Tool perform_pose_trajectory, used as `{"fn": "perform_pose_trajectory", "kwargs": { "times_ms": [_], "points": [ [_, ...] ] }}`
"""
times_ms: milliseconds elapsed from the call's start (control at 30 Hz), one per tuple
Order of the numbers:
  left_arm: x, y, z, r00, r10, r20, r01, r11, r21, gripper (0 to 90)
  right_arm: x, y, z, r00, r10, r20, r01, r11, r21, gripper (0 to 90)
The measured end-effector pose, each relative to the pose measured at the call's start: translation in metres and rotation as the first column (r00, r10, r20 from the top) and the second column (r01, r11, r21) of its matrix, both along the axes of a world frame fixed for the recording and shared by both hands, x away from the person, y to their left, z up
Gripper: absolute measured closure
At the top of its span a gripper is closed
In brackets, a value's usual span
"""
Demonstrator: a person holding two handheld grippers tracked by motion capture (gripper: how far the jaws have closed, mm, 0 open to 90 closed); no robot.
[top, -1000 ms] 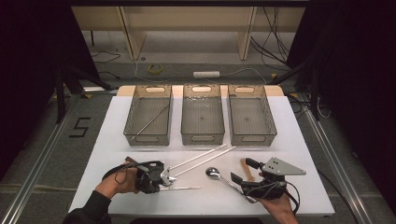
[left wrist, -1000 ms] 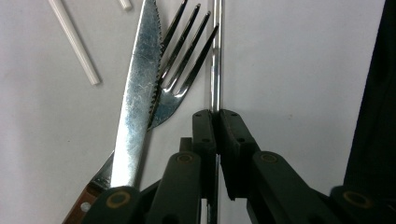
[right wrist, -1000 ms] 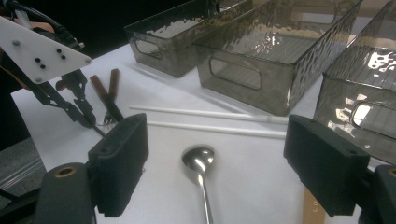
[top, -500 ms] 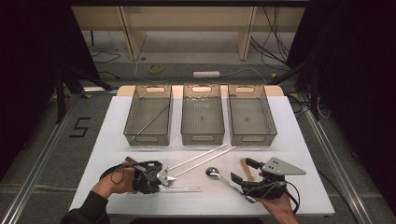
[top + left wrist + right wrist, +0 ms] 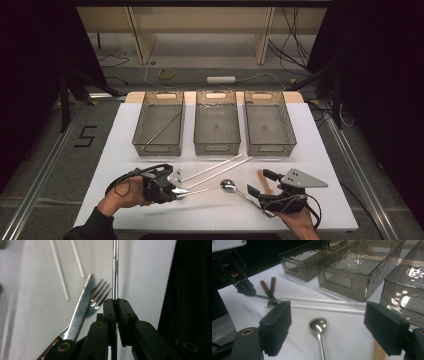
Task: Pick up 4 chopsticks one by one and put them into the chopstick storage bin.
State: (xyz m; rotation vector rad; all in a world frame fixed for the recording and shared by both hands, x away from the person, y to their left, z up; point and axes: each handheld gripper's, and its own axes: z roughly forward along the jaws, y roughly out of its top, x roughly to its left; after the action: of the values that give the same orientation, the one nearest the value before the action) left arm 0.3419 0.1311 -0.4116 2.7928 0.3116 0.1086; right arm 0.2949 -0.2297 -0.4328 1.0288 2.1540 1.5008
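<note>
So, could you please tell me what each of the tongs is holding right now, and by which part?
The left tongs are shut on a thin metal rod, near one end. The right tongs stand open above the spoon, holding nothing.

Glossy metal rod (image 5: 115, 267); shiny steel spoon (image 5: 318, 325); dimpled translucent plastic bins (image 5: 215, 125).

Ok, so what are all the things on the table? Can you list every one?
bins: three, smoky see-through, row at far side of the table
table: one, white
thin rod: one, silver, in left bin
sticks: two, white, before the bins
spoon: one, silver, table middle
wooden piece: one, brown, right of spoon
knife: one, silver, by left jaws
fork: one, silver, beside knife
held rod: one, silver
left hand-held gripper: black, shut on held rod
right hand-held gripper: black, open
</note>
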Motion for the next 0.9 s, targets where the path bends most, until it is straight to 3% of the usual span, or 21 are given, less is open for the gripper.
{"fn": "perform_pose_trajectory", "kwargs": {
  "times_ms": [167, 233, 300, 367, 400, 433, 600, 900],
  "points": [
    [0.008, 0.008, 0.008, 0.9922, 0.124, 0.010, -0.123, 0.9887, -0.085, 84.6, 0.000, 0.000, 0.000, 1.0000, -0.002, -0.002, 0.002, 1.0000, 0.003, 23.2],
    [0.012, 0.011, 0.011, 0.9849, 0.173, 0.013, -0.170, 0.9777, -0.124, 84.6, 0.000, 0.000, 0.000, 1.0000, -0.002, -0.001, 0.002, 1.0000, 0.002, 23.2],
    [0.016, 0.016, 0.014, 0.9755, 0.215, 0.047, -0.205, 0.9645, -0.167, 84.6, 0.000, 0.000, 0.000, 1.0000, -0.001, -0.002, 0.001, 1.0000, 0.000, 23.2],
    [0.020, 0.021, 0.017, 0.9666, 0.251, 0.053, -0.237, 0.9533, -0.187, 84.6, 0.000, 0.000, 0.000, 1.0000, -0.002, -0.003, 0.002, 1.0000, 0.001, 23.1],
    [0.022, 0.023, 0.018, 0.9599, 0.276, 0.048, -0.261, 0.9431, -0.206, 84.6, 0.000, 0.000, -0.001, 1.0000, -0.003, -0.005, 0.003, 1.0000, 0.000, 23.0],
    [0.025, 0.026, 0.019, 0.9576, 0.285, 0.044, -0.270, 0.9400, -0.209, 84.6, 0.000, 0.000, -0.001, 1.0000, -0.003, -0.005, 0.003, 1.0000, 0.000, 23.0],
    [0.037, 0.037, 0.024, 0.9309, 0.358, 0.070, -0.329, 0.9057, -0.268, 84.6, 0.001, -0.001, -0.001, 1.0000, -0.008, -0.002, 0.008, 0.9999, 0.007, 22.8],
    [0.058, 0.050, 0.031, 0.8763, 0.473, 0.091, -0.417, 0.8387, -0.351, 84.6, 0.000, -0.002, 0.000, 0.9999, -0.010, -0.001, 0.010, 0.9998, 0.016, 22.3]
  ]
}}
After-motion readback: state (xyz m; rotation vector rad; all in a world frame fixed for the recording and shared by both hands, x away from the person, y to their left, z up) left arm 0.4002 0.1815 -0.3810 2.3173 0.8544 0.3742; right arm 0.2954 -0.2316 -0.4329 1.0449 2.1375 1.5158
